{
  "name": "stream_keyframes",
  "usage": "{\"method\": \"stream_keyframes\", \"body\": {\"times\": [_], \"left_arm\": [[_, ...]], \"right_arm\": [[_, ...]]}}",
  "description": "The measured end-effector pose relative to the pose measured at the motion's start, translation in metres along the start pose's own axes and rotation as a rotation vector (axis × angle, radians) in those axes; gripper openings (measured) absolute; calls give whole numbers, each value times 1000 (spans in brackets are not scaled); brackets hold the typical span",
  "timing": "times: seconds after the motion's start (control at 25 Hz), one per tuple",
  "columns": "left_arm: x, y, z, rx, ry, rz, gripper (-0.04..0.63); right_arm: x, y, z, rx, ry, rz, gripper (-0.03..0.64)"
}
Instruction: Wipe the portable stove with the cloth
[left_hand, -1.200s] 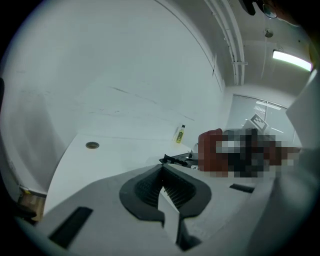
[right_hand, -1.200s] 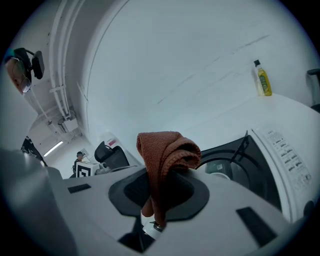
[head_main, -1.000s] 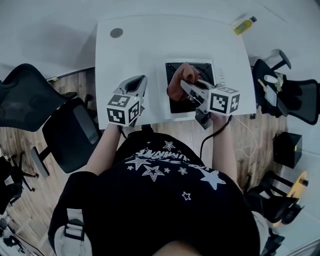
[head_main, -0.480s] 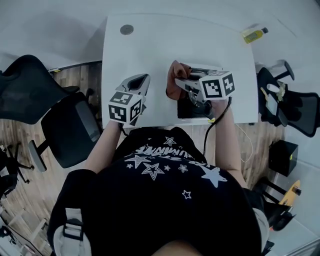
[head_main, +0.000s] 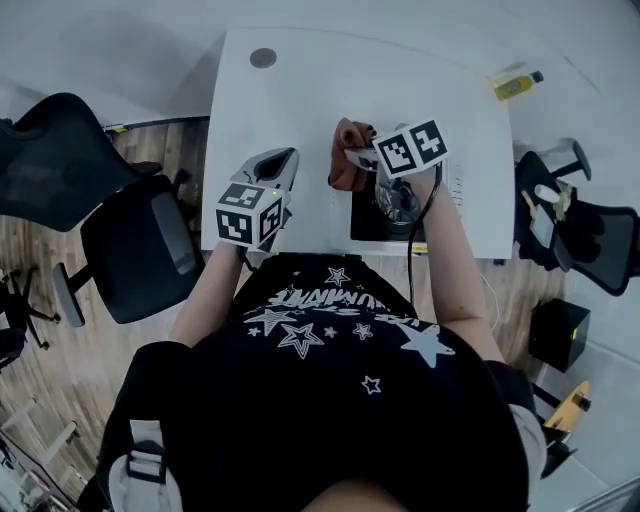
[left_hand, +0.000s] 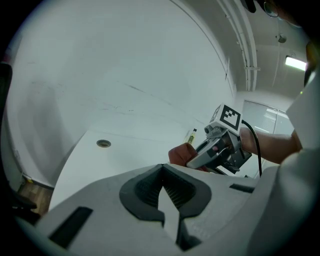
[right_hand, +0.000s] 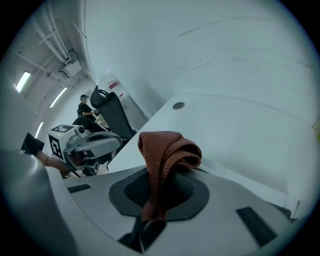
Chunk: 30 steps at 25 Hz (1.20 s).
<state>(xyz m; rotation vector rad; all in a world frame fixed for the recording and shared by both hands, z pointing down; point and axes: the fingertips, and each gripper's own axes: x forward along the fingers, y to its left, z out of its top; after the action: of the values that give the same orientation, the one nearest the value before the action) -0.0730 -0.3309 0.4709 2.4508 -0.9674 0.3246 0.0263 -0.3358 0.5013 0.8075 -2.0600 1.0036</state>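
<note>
My right gripper is shut on a rust-brown cloth, and its jaws point left. The cloth bunches at the left edge of the black portable stove, over the white table. My right arm hides much of the stove. In the right gripper view the cloth stands folded up out of the right gripper. My left gripper hovers left of the stove, apart from it, shut with nothing in it. The left gripper view shows its jaws together, with the cloth beyond them.
A yellow bottle lies at the table's far right corner, and a round cable hole sits at the far left. Black office chairs stand on the left and on the right. A cable runs from my right gripper down past the table's near edge.
My right gripper has swung left and away from me with the cloth, from the stove's top to its left edge. The left gripper has stayed put.
</note>
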Motion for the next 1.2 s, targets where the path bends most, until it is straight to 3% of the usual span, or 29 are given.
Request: {"method": "stream_keyframes", "body": {"times": [0.56,1.2], "left_arm": [[1,-20,0,-59,-31,65,6],[19,-64,3,-6,-16,86,6]], "right_arm": [[-19,-17,-12,-10,26,7,61],[-62,-49,-32,118,-115,109,61]]}}
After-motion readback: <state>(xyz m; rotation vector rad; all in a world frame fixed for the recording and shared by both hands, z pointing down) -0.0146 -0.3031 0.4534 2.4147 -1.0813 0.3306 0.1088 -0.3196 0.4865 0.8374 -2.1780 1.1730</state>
